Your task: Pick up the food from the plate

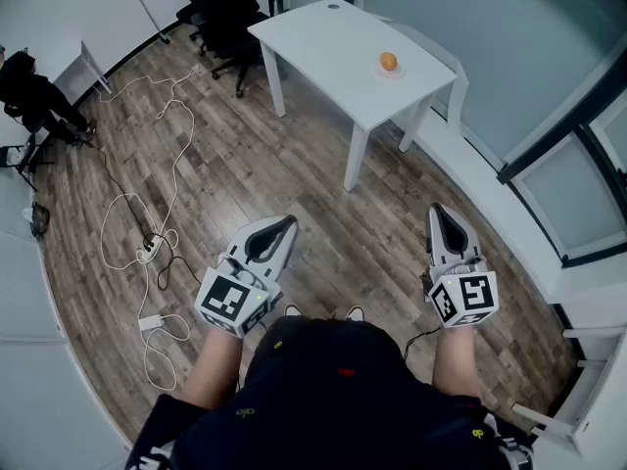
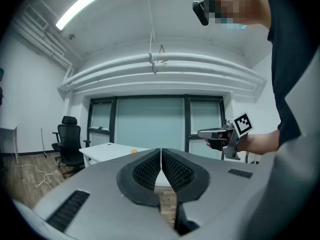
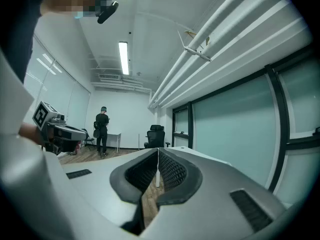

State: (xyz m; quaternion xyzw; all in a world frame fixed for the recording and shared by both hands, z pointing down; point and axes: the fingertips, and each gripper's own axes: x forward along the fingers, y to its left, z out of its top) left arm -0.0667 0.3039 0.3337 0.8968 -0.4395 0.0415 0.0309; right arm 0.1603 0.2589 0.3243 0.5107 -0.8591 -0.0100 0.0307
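An orange round food item (image 1: 389,62) rests on a small plate (image 1: 390,71) near the right end of a white table (image 1: 333,47), far ahead of me. It also shows as a tiny orange dot (image 2: 133,151) on the table in the left gripper view. My left gripper (image 1: 284,225) is held low over the wooden floor, jaws shut with nothing in them (image 2: 161,156). My right gripper (image 1: 439,211) is level with it on the right, also shut and empty (image 3: 158,156). Both are well short of the table.
Black office chairs (image 1: 220,13) stand beyond the table's left end. White cables and a power strip (image 1: 149,250) lie on the floor at left. A glass wall with a low white sill (image 1: 509,194) runs along the right. A person (image 3: 102,130) stands far off.
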